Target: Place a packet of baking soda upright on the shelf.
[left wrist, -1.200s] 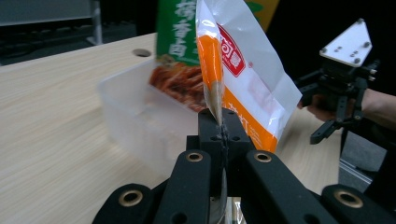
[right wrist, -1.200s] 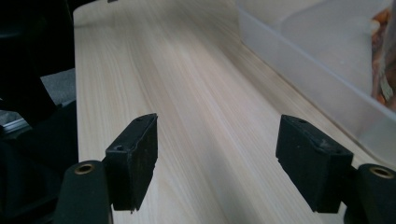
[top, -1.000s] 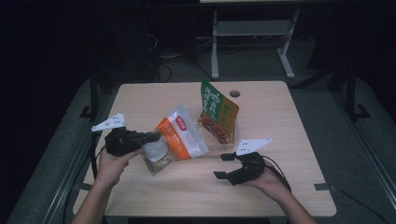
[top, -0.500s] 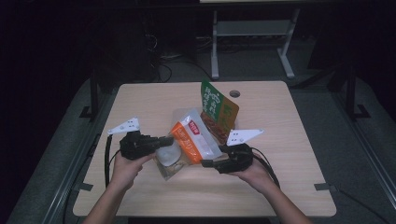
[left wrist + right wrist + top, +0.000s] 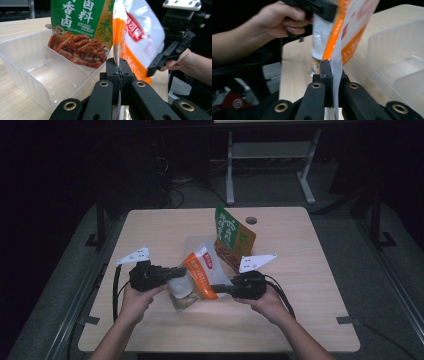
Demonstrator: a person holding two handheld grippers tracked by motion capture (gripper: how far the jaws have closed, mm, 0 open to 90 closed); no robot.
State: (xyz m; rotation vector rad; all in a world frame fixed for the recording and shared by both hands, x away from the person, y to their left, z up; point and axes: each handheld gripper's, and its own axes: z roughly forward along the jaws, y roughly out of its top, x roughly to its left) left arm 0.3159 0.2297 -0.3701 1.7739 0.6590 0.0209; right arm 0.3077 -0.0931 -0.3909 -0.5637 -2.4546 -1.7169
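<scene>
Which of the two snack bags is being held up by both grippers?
The orange-and-white snack bag, pinched at opposite edges by the left gripper and right gripper. The green snack bag stands untouched behind the clear plastic tray.

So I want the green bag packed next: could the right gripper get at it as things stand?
Probably not yet: the right gripper is shut on the orange bag's edge, which the left gripper grips too. The green bag itself stands unobstructed beyond, by the clear tray.

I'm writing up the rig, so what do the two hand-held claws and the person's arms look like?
Both the left claw and right claw are black, with brass-ringed pivots on the linkage arms. Each carries a pale three-cornered plate dotted with small marks and trails a black cable. The forearms are bare, with no sleeves or gloves.
</scene>
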